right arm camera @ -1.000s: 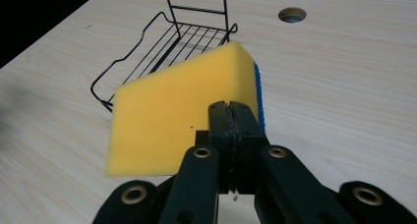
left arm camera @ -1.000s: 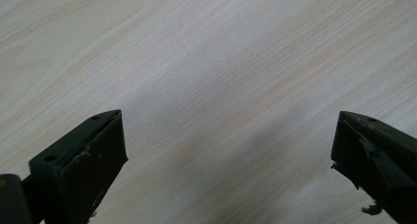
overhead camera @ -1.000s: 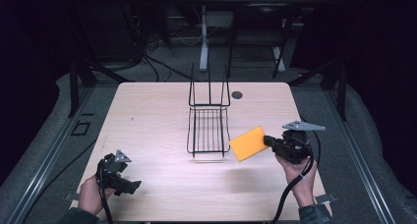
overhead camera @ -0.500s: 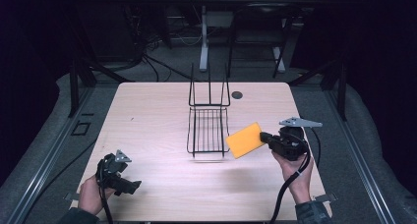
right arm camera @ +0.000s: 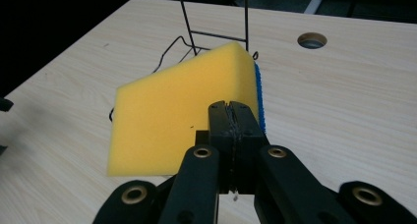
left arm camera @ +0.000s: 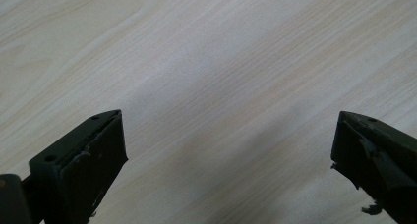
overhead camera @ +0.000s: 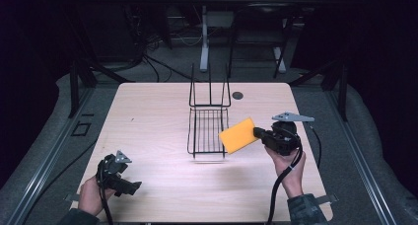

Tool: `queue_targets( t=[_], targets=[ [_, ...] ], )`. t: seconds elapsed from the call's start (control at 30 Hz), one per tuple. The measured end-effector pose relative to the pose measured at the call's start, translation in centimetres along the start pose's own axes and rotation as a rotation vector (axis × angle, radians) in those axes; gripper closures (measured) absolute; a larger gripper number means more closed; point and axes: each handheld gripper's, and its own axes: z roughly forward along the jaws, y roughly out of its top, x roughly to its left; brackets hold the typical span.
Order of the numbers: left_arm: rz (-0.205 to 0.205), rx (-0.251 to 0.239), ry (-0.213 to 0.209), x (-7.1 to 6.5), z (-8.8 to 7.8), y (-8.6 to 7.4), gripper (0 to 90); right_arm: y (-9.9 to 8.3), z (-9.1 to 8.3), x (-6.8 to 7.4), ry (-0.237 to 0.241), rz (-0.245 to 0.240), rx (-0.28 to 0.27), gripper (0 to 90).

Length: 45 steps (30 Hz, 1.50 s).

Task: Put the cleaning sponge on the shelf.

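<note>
A yellow sponge (overhead camera: 238, 135) with a blue scrub face hangs tilted above the table, right beside the black wire rack (overhead camera: 208, 131). My right gripper (overhead camera: 256, 132) is shut on the sponge's near edge. In the right gripper view the sponge (right arm camera: 182, 111) stands broad side up in front of the closed jaws of the right gripper (right arm camera: 230, 106), and the rack (right arm camera: 216, 32) lies behind it. My left gripper (overhead camera: 134, 186) rests at the table's front left corner. Seen from its own camera, the left gripper (left arm camera: 228, 150) is open over bare wood with nothing between its jaws.
The light wooden table (overhead camera: 148, 116) has a round cable hole (overhead camera: 238, 95) behind the rack, at its back edge. Dark floor, cables and table legs lie beyond. The rack's upright back wires rise toward the far side.
My right gripper has carried the sponge a little to the left and slightly up, closer to the rack's right side. The left gripper has stayed where it was.
</note>
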Motion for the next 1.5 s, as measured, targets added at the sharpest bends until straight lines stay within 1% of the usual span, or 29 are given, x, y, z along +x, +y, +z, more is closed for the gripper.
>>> queue_targets(
  t=[0.13, 0.3, 0.33, 0.47, 0.63, 0.8, 0.87, 0.9, 1.0, 1.33, 1.37, 1.4, 1.5],
  targets=[
    [0.005, 0.0, -0.001, 0.0, 0.0, 0.0, 0.2, 0.3, 0.5, 0.3, 0.004, 0.005, -0.014, 89.7],
    [0.003, -0.002, 0.0, 0.0, 0.0, 0.0, 0.2, 0.7, 1.4, 0.6, 0.012, 0.01, -0.011, 89.7],
    [0.004, -0.003, 0.005, 0.0, 0.0, 0.0, 0.2, 0.8, 1.5, 0.7, 0.01, 0.009, -0.015, 89.7],
    [0.005, 0.0, 0.0, 0.0, 0.0, 0.0, 0.2, 1.1, 2.3, 1.0, 0.017, 0.011, -0.021, 89.7],
    [0.009, 0.001, -0.002, -0.1, 0.0, 0.1, 0.2, 1.4, 3.4, 1.5, 0.023, 0.011, -0.017, 89.8],
    [0.012, 0.0, -0.001, -0.1, 0.0, 0.1, 0.2, 1.5, 4.7, 2.0, 0.032, 0.026, -0.01, 89.8],
    [0.011, -0.006, -0.001, -0.1, 0.0, 0.1, 0.2, 1.5, 5.2, 2.1, 0.035, 0.028, -0.011, 89.8],
    [0.01, -0.006, 0.001, -0.1, 0.0, 0.1, 0.2, 1.5, 5.5, 2.3, 0.034, 0.037, -0.023, 89.8],
    [0.016, -0.003, -0.003, -0.1, 0.0, 0.2, 0.2, 1.7, 6.4, 2.7, 0.028, 0.033, -0.021, 89.7],
    [0.02, -0.002, -0.008, -0.2, 0.0, 0.2, 0.2, 1.1, 9.4, 3.2, 0.023, 0.063, 0.021, 89.7],
    [0.021, -0.003, -0.008, -0.2, 0.1, 0.2, 0.2, 1.0, 9.5, 3.2, 0.018, 0.063, 0.024, 89.6],
    [0.023, -0.001, -0.009, -0.2, 0.1, 0.3, 0.2, 1.0, 9.7, 3.2, 0.021, 0.077, 0.03, 89.6],
    [0.024, -0.002, -0.006, -0.3, 0.1, 0.3, 0.2, 0.9, 10.1, 3.3, 0.019, 0.083, 0.031, 89.5]
  ],
)
